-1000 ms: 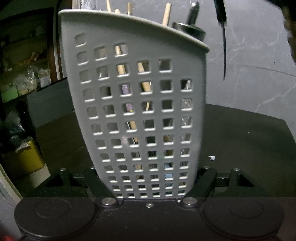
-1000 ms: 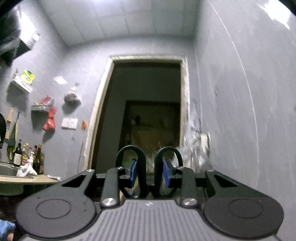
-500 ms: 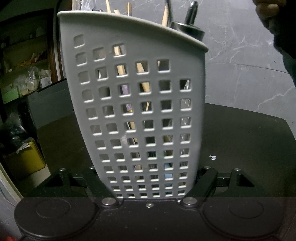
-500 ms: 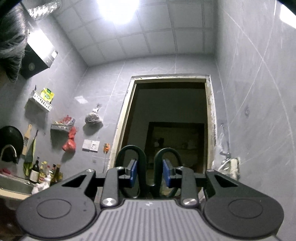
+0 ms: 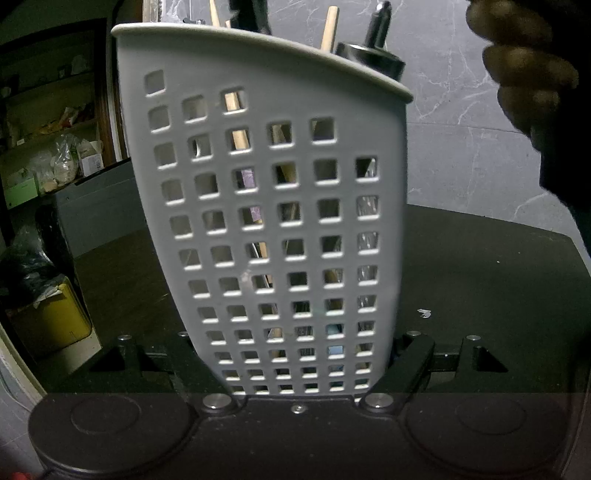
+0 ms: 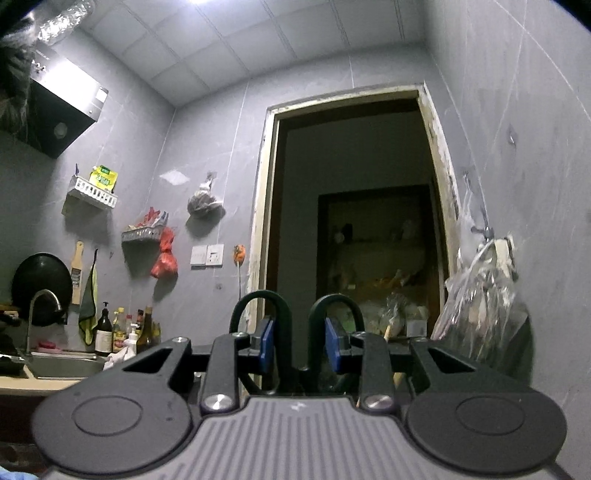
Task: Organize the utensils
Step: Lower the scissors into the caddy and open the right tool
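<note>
My left gripper is shut on the base of a grey perforated utensil holder, which stands upright on the dark table. Wooden sticks and a black-handled metal utensil poke out of its top. A dark blade hangs over the holder's opening at the upper left. In the right wrist view, my right gripper is shut on the two dark handle loops of a pair of scissors, its blue pads pressing from both sides. The scissors' blades are hidden below that view.
A person's hand is at the upper right of the left wrist view. A yellow box and cluttered shelves lie left of the table. The right wrist view shows a doorway, a sink and a hanging plastic bag.
The dark blade has moved from right of the holder to over its opening. The hand has come in at the upper right. The right wrist view has swung and rolled.
</note>
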